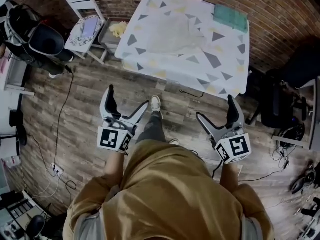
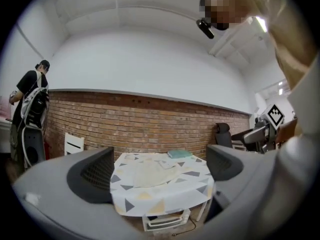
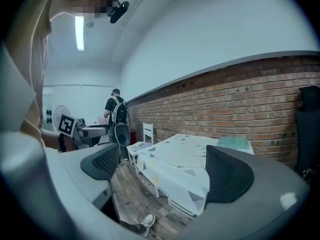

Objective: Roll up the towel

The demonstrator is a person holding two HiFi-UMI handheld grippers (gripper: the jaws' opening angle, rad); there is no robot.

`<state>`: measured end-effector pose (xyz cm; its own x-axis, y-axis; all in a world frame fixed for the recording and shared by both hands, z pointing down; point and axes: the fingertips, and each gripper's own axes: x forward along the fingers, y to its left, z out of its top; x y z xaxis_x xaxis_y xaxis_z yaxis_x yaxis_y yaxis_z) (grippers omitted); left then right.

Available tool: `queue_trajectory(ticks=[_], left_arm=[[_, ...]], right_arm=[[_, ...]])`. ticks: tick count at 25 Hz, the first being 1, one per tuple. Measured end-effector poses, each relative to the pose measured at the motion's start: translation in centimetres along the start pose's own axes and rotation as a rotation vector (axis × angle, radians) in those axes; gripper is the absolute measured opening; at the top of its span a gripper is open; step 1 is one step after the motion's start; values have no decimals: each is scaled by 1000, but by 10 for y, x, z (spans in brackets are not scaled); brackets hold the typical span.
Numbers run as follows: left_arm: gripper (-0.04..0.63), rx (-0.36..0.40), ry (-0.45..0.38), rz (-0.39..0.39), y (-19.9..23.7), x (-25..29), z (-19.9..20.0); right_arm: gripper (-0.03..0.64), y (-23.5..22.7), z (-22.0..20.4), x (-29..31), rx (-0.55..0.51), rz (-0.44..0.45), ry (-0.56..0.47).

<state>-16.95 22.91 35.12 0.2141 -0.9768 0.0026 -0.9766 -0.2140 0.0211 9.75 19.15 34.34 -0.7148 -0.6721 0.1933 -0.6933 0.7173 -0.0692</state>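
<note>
— grey left gripper [image 1: 129, 96] with the black and white marker cube: its two jaws stand wide apart and hold nothing. what about the other one?

— grey right gripper [image 1: 215, 106] looks the same. its jaws are wide apart too, with only air between them. both are held low over the brown wooden floor [image 1: 90, 84], in front of the person's tan jumper [image 1: 170, 184].

— where is the towel?

— pale cream towel [image 1: 172, 34] lies spread out and a bit wrinkled in the middle of the table with the white cloth with grey and yellow triangles [image 1: 220, 64]. it is well apart from both grippers.

— what else is on the table?

— a green flat thing [image 1: 231, 16] at the far right corner, near the red brick wall [image 1: 280, 14]. a white chair [image 1: 80, 1] stands just left of the table.

— what shows between the jaws?

— in the left gripper view, the table and towel, far off. in the right gripper view, the table's corner and the floor.
</note>
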Motion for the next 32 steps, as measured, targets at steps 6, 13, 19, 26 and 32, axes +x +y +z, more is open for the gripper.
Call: queue_trajectory(ticks=[6,13,19,26,32], left_arm=[[603,31,3,-112,54,118,3],[601,4,147,-293,94,225,-27],[600,53,229,-391,94,264,-69],[598,130,312,-481,76,277,-117],[591,248,500,-555,80,270,-185]], right_arm=[[520,-50,15,96,-7,-51,70],[518,-91,4,193,8,-101,189],[515,-109,-47,221,16,-97,350],[507,-152,-104,258,108,40,471],[375,-181,-150,291,78,79,600]])
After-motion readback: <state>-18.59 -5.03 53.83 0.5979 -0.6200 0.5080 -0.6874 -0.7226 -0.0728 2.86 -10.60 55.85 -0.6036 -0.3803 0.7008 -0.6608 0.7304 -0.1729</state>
